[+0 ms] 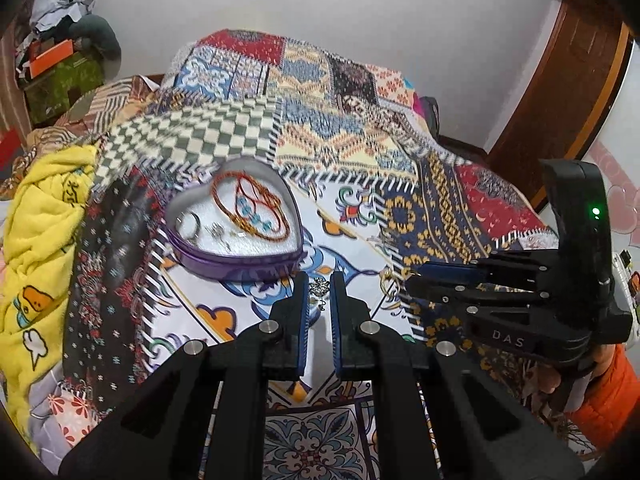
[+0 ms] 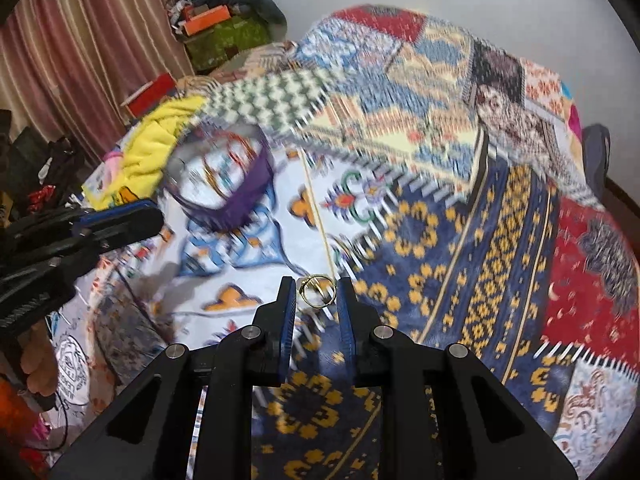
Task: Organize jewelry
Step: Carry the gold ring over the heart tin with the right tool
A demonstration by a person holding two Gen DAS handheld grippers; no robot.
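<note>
Above a patchwork bedspread (image 1: 352, 128), the left gripper (image 1: 319, 286) pinches a small silver filigree earring (image 1: 319, 289) between its closed blue pads, its drop hanging downward. The right gripper (image 2: 317, 292) clamps a gold ring (image 2: 318, 290) across its width, the band standing on edge with its opening facing the camera. A purple heart-shaped tin (image 1: 236, 236) lies on the spread just beyond the left gripper's tips, point toward the right, holding red cord bracelets (image 1: 256, 208) and small silver pieces. A yellow blanket (image 1: 40, 240) bunches to the left.
</note>
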